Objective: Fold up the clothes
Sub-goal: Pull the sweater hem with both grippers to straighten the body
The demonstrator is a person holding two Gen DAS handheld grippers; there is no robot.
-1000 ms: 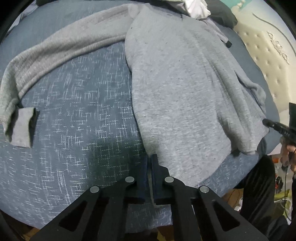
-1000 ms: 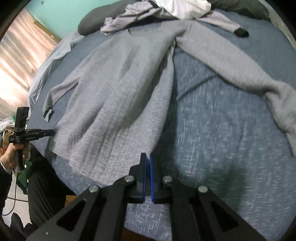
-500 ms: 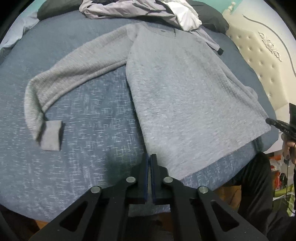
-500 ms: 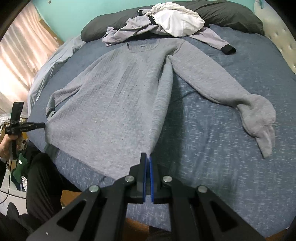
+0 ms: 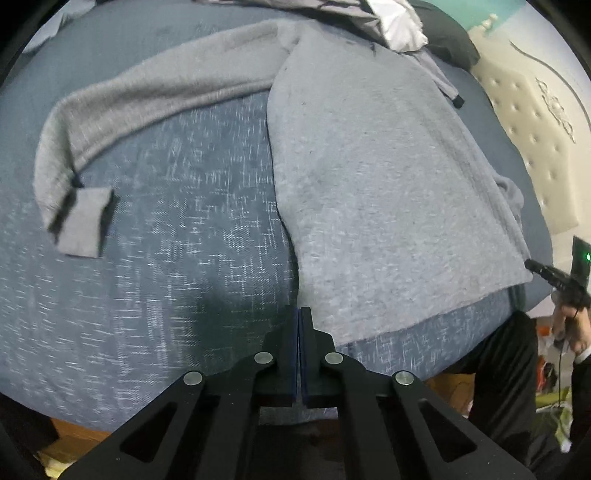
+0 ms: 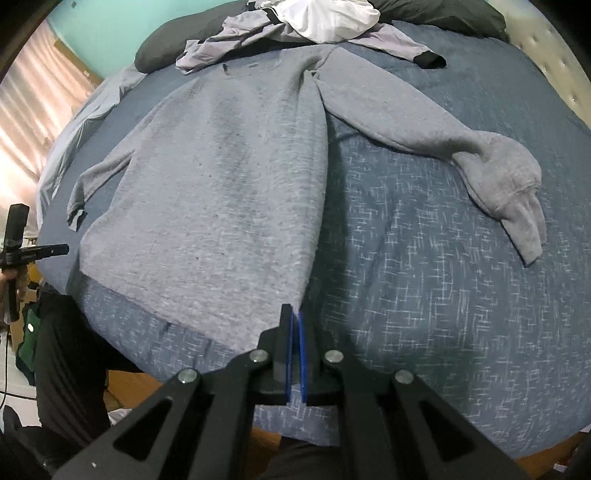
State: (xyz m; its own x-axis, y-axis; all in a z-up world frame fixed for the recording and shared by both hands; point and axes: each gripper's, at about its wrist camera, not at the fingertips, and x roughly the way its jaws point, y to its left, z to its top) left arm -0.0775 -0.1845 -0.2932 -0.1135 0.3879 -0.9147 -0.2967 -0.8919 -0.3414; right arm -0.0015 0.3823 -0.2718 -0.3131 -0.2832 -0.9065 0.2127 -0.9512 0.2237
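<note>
A grey sweater [image 5: 369, 184] lies face up and spread out on the blue bedspread [image 5: 166, 295]. Its hem runs straight along the near edge of the bed. My left gripper [image 5: 299, 312] is shut on the hem's left corner. In the right wrist view my right gripper [image 6: 294, 310] is shut on the other corner of the sweater [image 6: 221, 184]. The left sleeve [image 5: 147, 96] stretches out sideways, its cuff [image 5: 85, 225] folded back. The right sleeve [image 6: 443, 136] lies bunched at its end. Each gripper shows small at the other view's edge: right gripper [image 5: 532, 266], left gripper [image 6: 62, 249].
A pile of clothes, lilac and white [image 6: 325, 18], lies at the bed's head against a dark pillow [image 6: 443, 14]. A tufted headboard [image 5: 535, 129] stands to the right and a curtain [image 6: 37, 103] to the left. The person's dark trousers [image 5: 509, 369] stand at the bed's near edge.
The sweater's body, rumpled and creased a second ago, now lies flat with its hem drawn into a straight line between the two grippers. Both grippers stayed shut.
</note>
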